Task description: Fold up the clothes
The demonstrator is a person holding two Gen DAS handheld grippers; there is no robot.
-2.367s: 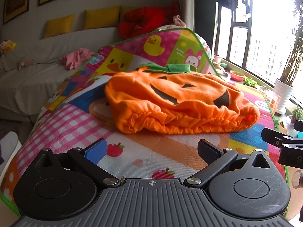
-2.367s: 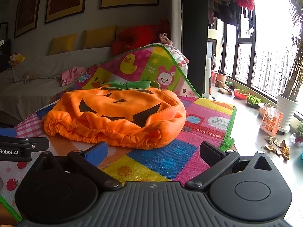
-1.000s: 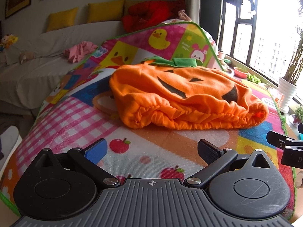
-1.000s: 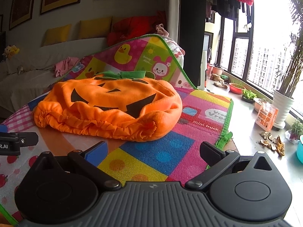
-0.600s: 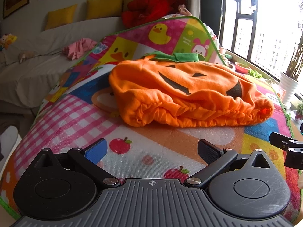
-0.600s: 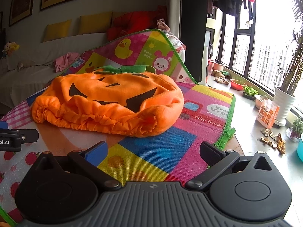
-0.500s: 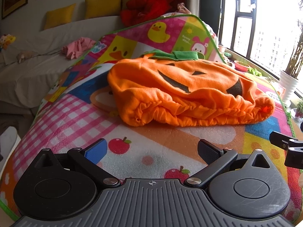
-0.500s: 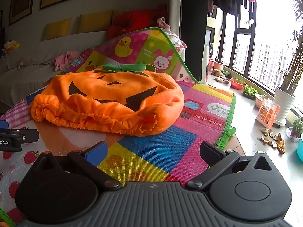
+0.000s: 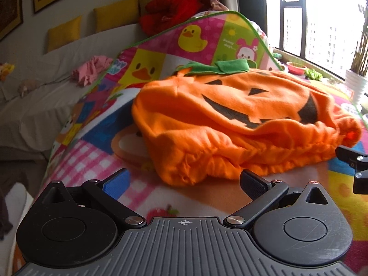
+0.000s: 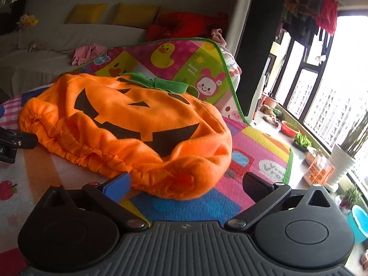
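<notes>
The orange pumpkin costume [image 9: 230,124] lay in a rumpled heap on the colourful play mat [image 9: 87,161], jack-o'-lantern face up, its green collar [image 9: 220,65] at the far edge toward 12 o'clock. What carried the mat was hidden beneath it. The left claw [image 9: 184,181] was spread wide and gripped nothing; the gathered hem at the costume's near left corner bulged just ahead of the gap between its fingers, though whether fabric touched either fingertip was hard to say. At 3 o'clock in the left wrist view, a black piece of the right claw [image 9: 354,161] poked in, cut off by the frame edge, just beside the costume's right end.

Over on the right wrist view, the right claw [image 10: 187,184] was equally wide apart and empty, and the costume's [image 10: 128,128] near right corner swelled toward the gap, its bunched hem close to the blue-padded finger [image 10: 117,187]. Contact could not be confirmed. At 9 o'clock the left claw's black body [image 10: 13,142] showed only partly, near the costume's left end. The inside of the costume and its underside were out of sight.

The mat's far end [image 10: 184,62] rose up behind the costume, masking what propped it. Beyond, a white sofa [image 9: 46,87] carried yellow cushions [image 9: 115,16] and a pink garment [image 9: 92,69], all soft and blurry. The windows [image 10: 326,96] at 2 o'clock were blown out by daylight.
</notes>
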